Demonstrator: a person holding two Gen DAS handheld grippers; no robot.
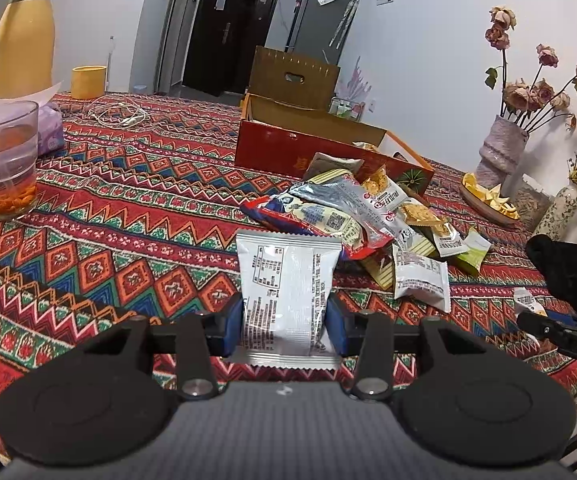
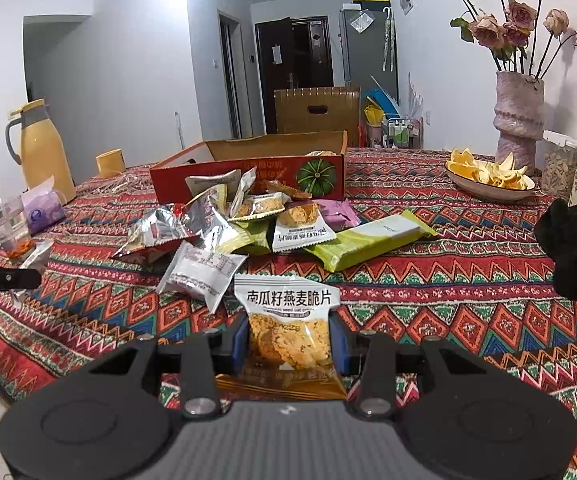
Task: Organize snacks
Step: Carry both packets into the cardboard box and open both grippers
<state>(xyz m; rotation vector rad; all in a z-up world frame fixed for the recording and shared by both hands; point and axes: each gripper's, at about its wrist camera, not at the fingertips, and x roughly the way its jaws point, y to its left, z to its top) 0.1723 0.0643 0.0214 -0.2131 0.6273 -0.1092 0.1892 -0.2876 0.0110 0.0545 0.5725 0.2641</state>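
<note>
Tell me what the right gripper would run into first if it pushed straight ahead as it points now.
Most likely the snack pile: the right gripper, shut on a crisp packet, points at it, with the red box behind. A white packet lies nearest, slightly left. Height above the table is unclear, so it might pass over.

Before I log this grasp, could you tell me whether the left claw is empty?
No, the left claw is shut on a white foil snack packet, printed back facing the camera, above the patterned tablecloth.

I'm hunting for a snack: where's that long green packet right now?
In the right wrist view the long green packet lies flat on the patterned tablecloth, at the right edge of the snack pile, in front of the red box.
</note>
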